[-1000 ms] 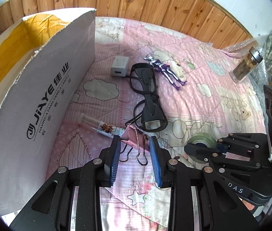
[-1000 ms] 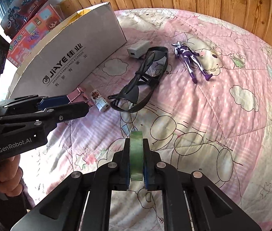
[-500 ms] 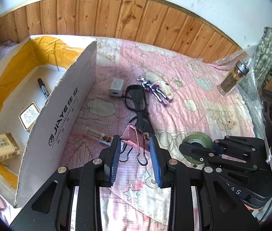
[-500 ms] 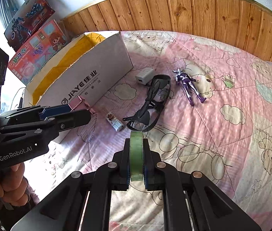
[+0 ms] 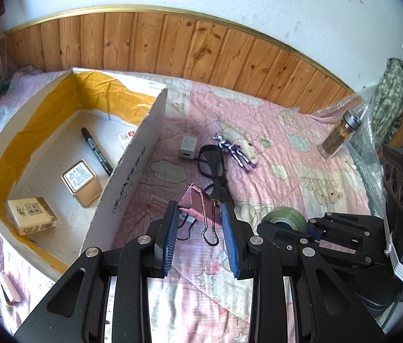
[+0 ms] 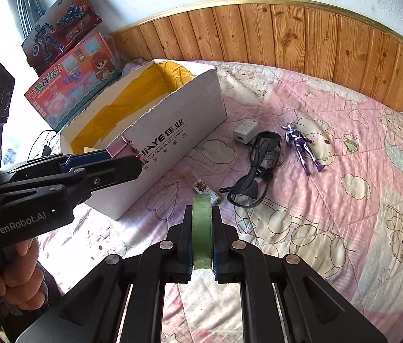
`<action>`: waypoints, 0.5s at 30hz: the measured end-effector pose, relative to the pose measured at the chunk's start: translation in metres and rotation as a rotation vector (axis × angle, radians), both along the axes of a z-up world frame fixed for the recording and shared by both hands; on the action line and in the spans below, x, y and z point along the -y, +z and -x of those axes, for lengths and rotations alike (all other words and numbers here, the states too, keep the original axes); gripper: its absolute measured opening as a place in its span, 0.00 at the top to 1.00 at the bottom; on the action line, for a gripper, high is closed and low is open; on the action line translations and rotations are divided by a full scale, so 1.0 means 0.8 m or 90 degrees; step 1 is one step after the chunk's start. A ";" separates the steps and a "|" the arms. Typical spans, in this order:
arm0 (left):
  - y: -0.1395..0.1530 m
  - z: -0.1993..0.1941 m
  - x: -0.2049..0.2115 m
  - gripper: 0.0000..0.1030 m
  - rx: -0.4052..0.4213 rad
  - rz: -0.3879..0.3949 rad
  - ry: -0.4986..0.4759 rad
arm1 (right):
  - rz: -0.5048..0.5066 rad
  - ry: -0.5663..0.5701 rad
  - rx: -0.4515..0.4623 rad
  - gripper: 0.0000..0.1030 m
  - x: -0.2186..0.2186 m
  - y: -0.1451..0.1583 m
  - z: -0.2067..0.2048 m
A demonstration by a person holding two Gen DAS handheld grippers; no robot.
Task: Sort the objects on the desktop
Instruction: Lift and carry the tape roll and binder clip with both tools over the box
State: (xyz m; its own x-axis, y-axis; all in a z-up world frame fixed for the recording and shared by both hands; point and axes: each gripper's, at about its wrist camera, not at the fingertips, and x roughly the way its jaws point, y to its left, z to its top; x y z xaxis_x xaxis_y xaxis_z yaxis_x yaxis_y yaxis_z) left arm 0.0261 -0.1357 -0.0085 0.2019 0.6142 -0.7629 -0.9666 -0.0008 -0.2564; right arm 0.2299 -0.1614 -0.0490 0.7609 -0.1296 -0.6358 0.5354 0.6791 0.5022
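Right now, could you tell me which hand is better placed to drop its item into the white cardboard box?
Left: its tool, holding the pink binder clip, sits beside the white cardboard box.

Your surface is a bed under a pink cartoon-print quilt (image 6: 330, 200). Left of your grippers on it sits an open white cardboard box (image 6: 172, 140). Ahead lie a small vial (image 6: 205, 190), black glasses (image 6: 254, 177), a white charger (image 6: 246, 131), a purple figure (image 6: 301, 148); far right, a glass jar (image 5: 338, 135).
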 end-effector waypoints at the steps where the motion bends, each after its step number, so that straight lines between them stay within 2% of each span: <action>1: 0.002 0.004 0.003 0.70 0.001 -0.003 0.003 | 0.001 -0.028 -0.006 0.89 -0.002 0.003 -0.002; 15: 0.037 0.069 0.035 0.70 0.028 -0.040 0.062 | 0.038 -0.021 0.017 0.90 -0.027 0.046 -0.024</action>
State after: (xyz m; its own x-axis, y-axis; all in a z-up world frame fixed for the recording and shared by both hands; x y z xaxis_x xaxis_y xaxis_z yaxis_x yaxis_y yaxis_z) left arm -0.0295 -0.1634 0.0209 0.1719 0.6785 -0.7142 -0.9505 -0.0764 -0.3013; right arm 0.2490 -0.1400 -0.0119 0.7720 -0.1914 -0.6061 0.5447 0.6907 0.4757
